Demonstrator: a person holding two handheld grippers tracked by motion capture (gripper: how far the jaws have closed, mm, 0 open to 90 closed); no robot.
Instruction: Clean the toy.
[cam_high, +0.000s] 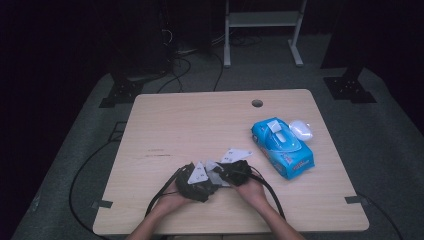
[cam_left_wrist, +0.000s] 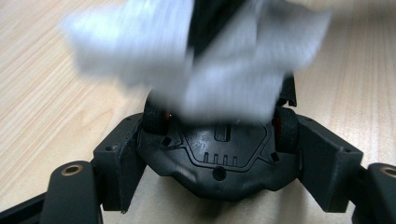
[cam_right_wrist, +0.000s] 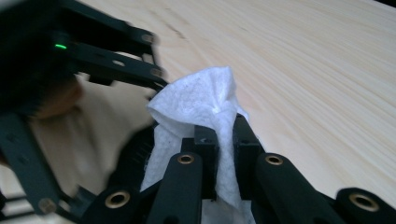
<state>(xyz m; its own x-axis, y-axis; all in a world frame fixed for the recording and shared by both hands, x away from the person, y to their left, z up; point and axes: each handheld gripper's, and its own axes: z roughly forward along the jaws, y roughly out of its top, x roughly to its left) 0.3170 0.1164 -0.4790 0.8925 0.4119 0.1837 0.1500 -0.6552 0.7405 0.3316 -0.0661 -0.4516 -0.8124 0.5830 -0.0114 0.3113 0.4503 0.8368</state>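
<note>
A black toy car (cam_left_wrist: 219, 156) with red-hubbed wheels sits between the jaws of my left gripper (cam_left_wrist: 224, 147), which press on its two sides just above the wooden table (cam_high: 200, 120). My right gripper (cam_right_wrist: 224, 135) is shut on a crumpled white wipe (cam_right_wrist: 196, 102). That wipe (cam_left_wrist: 224, 79) lies blurred over the top of the car. From above, the left gripper (cam_high: 200, 182) and right gripper (cam_high: 227, 172) meet near the table's front middle, with the wipe (cam_high: 214, 175) between them. The left gripper (cam_right_wrist: 93, 51) looms dark at the left of the right gripper view.
A blue pack of wet wipes (cam_high: 282, 147) lies to the right, with a small white rounded object (cam_high: 301, 130) at its far end. A cable hole (cam_high: 257, 103) sits near the table's far edge. Black cables (cam_high: 160, 195) trail off the front edge.
</note>
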